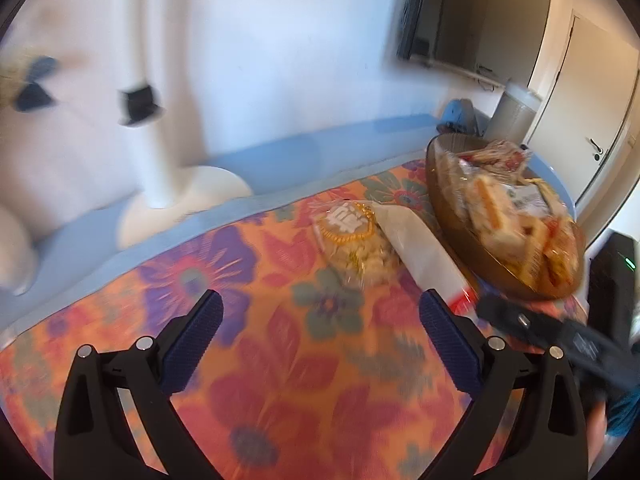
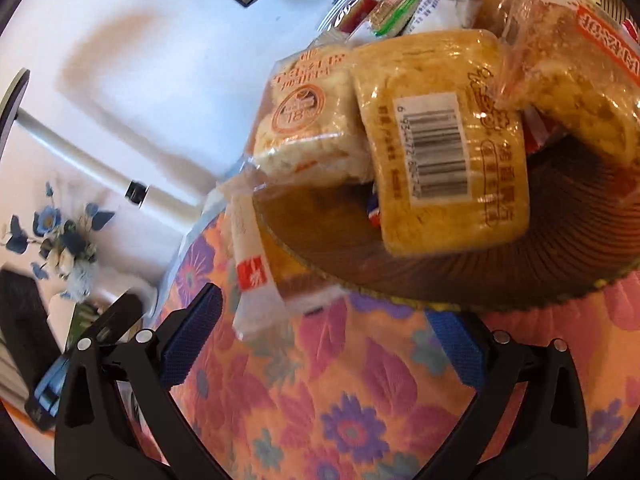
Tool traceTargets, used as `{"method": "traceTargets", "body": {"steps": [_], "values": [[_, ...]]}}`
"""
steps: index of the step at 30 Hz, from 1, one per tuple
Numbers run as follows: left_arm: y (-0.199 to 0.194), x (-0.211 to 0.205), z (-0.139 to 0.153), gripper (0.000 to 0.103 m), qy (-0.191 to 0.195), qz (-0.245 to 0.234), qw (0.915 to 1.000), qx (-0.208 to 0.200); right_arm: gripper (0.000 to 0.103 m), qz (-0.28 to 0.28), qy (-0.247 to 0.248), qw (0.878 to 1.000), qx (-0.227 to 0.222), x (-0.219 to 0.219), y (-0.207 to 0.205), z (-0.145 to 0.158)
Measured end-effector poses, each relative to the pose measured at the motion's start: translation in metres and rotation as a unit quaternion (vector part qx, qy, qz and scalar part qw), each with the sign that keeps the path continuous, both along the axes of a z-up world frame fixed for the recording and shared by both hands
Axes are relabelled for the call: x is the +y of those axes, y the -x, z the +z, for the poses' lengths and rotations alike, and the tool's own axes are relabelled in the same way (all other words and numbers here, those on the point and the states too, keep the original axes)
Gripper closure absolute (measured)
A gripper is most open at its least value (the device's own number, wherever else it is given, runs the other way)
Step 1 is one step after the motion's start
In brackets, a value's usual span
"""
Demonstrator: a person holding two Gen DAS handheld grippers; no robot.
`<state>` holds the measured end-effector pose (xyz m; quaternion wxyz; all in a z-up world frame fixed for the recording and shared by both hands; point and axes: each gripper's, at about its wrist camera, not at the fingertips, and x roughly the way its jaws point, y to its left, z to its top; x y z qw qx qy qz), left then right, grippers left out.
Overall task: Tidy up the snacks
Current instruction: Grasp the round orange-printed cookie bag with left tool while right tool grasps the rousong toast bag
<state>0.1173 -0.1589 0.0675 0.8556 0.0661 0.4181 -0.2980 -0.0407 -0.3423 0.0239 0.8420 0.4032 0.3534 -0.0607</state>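
A brown ribbed bowl heaped with wrapped snacks stands at the right on the floral cloth. Left of it lie a clear bag of pale puffed snacks and a long white packet with a red end. My left gripper hovers open over the cloth, short of the two loose packs. My right gripper is open just in front of the bowl, beside the white packet. A yellow cake with a barcode leans over the bowl's rim. The right gripper's body shows at the right edge.
A white lamp stand rises from the blue table strip behind the cloth. A grey canister stands behind the bowl. A blue flower bunch and a dark device sit at the left. A door is at right.
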Motion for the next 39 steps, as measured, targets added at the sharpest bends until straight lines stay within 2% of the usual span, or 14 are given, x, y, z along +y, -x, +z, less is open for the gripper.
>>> {"method": "traceTargets", "body": {"steps": [5,7,8,11,12,13,14,17,18,21,24,29,36,39], "values": [[-0.045,-0.020,-0.037,0.017,0.063,-0.010,0.9943,0.086,0.003,-0.013,0.014,1.000,-0.012,0.000,-0.016,-0.002],[-0.056,-0.023,-0.047,0.027,0.081,-0.015,0.9911,0.104,0.003,-0.015,0.026,0.999,-0.014,0.005,-0.019,-0.001],[-0.060,-0.027,-0.051,0.027,0.083,-0.017,0.9903,0.110,0.003,-0.014,0.029,0.999,-0.013,0.006,-0.021,-0.001],[-0.062,-0.036,-0.058,0.027,0.082,-0.019,0.9900,0.113,0.003,-0.010,0.039,0.999,-0.010,0.014,-0.028,-0.001],[-0.063,-0.038,-0.059,0.033,0.088,-0.020,0.9893,0.115,0.003,-0.007,0.042,0.999,-0.009,0.017,-0.030,0.000],[-0.064,-0.039,-0.060,0.047,0.098,-0.026,0.9873,0.122,0.003,-0.004,0.043,0.999,-0.009,0.019,-0.032,0.000],[-0.065,-0.039,-0.061,0.052,0.105,-0.028,0.9858,0.128,0.006,0.000,0.043,0.999,-0.009,0.022,-0.033,0.000],[-0.057,-0.043,-0.056,0.060,0.093,-0.030,0.9896,0.106,0.012,0.003,0.037,0.999,-0.015,0.029,-0.037,-0.001],[-0.055,-0.043,-0.055,0.062,0.087,-0.030,0.9907,0.100,0.018,0.008,0.033,0.999,-0.019,0.030,-0.038,-0.001],[-0.047,-0.036,-0.051,0.064,0.077,-0.026,0.9922,0.095,0.025,0.028,0.030,0.999,-0.025,0.035,-0.034,-0.001],[-0.031,-0.010,-0.044,0.065,0.068,-0.019,0.9934,0.090,0.028,0.051,0.033,0.998,-0.029,0.049,-0.039,0.001],[0.007,0.050,-0.034,0.065,0.049,-0.005,0.9951,0.085,0.029,0.090,0.080,0.992,-0.028,0.086,-0.039,0.014],[0.063,0.153,-0.028,0.065,0.044,0.043,0.9948,0.081,0.029,0.167,0.077,0.983,-0.004,0.143,-0.027,0.016],[0.078,0.178,-0.033,0.063,0.039,0.049,0.9936,0.094,0.026,0.188,0.088,0.978,-0.003,0.144,-0.005,0.020]]}}
